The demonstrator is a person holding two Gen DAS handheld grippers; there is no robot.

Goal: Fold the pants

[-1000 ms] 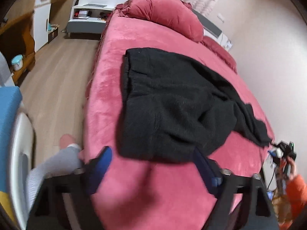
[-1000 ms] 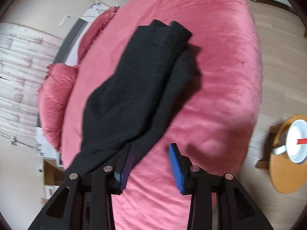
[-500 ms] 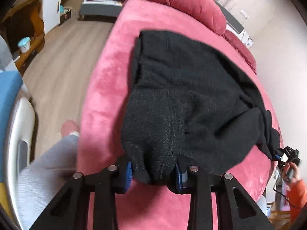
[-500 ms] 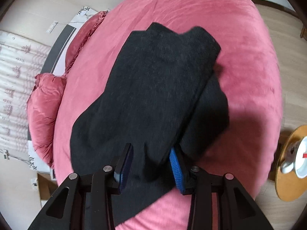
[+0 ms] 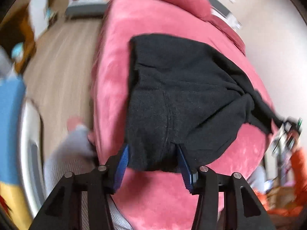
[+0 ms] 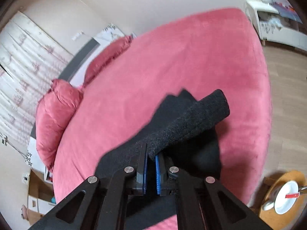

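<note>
The right claw (image 6: 151,164) is being held nearly shut, pinched on a bunched end of the black pants (image 6: 184,126); the fabric is being lifted off the pink bed (image 6: 191,57), so a rolled-looking tube of cloth is sticking out past the blue pads (image 6: 158,170); probably the leg end, being raised so it can be carried over the rest of the garment. The left claw (image 5: 152,163) is looking different; its blue fingers (image 5: 122,164) are being held well apart, with the near hem of the pants (image 5: 182,99) sitting between them and draped over the gap; whether that edge is actually being squeezed can't be told, since the jaws are wide and the picture is blurred by motion.

In the left wrist view the pants are being spread over the bed (image 5: 115,67), mostly flat in the middle, with one side being pulled up toward the far right, where the other gripper is just visible; that's likely why the cloth is being creased there. Judging by this, a fold is being started rather than finished; both ends are being handled so the fabric isn't dragged across the fuzzy cover.

Further out, a pink pillow (image 6: 55,115) is lying at the head of the bed; a round wooden stool (image 6: 284,197) with a white dish is standing on the floor just beside it.
</note>
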